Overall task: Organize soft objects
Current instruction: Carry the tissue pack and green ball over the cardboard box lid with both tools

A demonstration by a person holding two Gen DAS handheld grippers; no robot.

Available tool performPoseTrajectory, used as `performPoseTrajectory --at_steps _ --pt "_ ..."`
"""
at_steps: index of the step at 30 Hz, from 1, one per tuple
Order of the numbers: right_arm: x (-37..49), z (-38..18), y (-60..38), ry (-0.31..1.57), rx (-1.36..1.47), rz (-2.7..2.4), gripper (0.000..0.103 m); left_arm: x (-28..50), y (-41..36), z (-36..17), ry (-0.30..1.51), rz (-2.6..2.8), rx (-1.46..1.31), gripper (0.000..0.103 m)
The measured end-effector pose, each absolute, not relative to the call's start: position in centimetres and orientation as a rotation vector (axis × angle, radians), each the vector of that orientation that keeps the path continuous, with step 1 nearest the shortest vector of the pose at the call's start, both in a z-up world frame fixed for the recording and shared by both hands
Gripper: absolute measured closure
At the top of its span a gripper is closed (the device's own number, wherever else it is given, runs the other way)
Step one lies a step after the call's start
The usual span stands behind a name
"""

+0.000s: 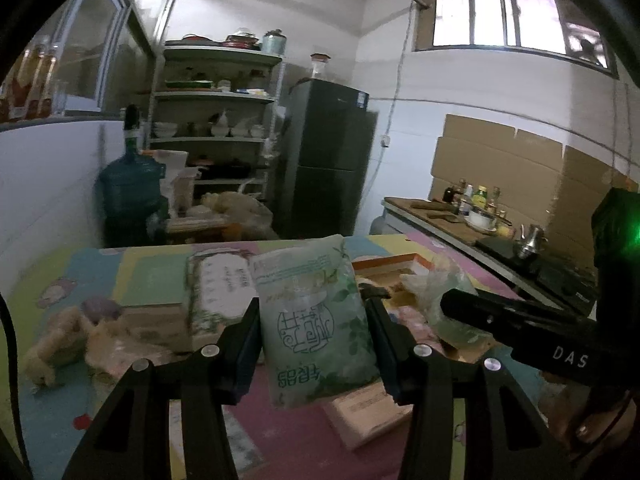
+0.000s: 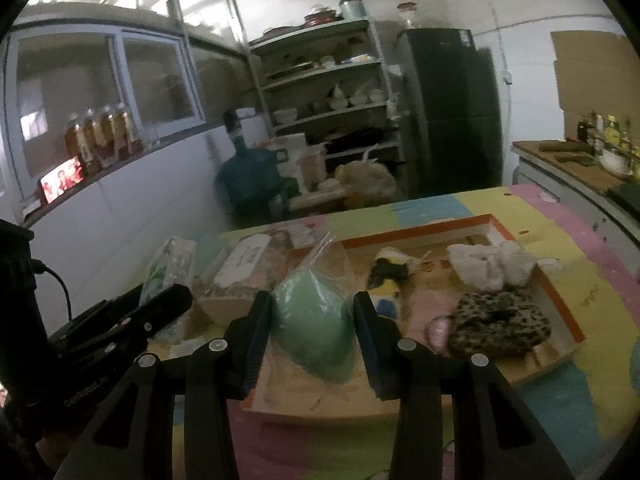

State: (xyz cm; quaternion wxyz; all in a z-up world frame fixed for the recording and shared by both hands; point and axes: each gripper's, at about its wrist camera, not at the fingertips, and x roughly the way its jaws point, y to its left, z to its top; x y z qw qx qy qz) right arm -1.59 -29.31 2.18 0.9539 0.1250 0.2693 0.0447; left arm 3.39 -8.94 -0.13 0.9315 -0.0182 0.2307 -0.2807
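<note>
the left gripper (image 1: pixel 314 344) clamps an upright green printed tissue pack (image 1: pixel 316 320), lifted clear of the table (image 1: pixel 296 436) with its pastel patchwork mat. the right gripper (image 2: pixel 314 340) squeezes a clear bag of green material (image 2: pixel 316 324) over the orange-rimmed tray (image 2: pixel 416 236), which holds a white bundle (image 2: pixel 490 266) and a leopard-print cloth (image 2: pixel 498 326). a plush toy (image 1: pixel 60 344) lies to the left.

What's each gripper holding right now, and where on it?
The left gripper clamps a green printed tissue pack by its two long sides. The right gripper pinches a clear bag of green material across its bulging middle.
</note>
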Motion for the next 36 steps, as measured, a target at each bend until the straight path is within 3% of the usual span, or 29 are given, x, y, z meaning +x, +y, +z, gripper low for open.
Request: performPoseTrajectory --at_steps 16,36 --pt "-0.6 1.5 -33.9 0.547 0.296 0.058 0.06 5.7 -13.8 -0.3 0.519 -0.587 -0.035 0.052" --pt "3.0 -0.5 -39.9 0.573 0.367 0.074 0.06 12.3 -19.3 -3.9 0.7 -0.499 -0.012 0.052"
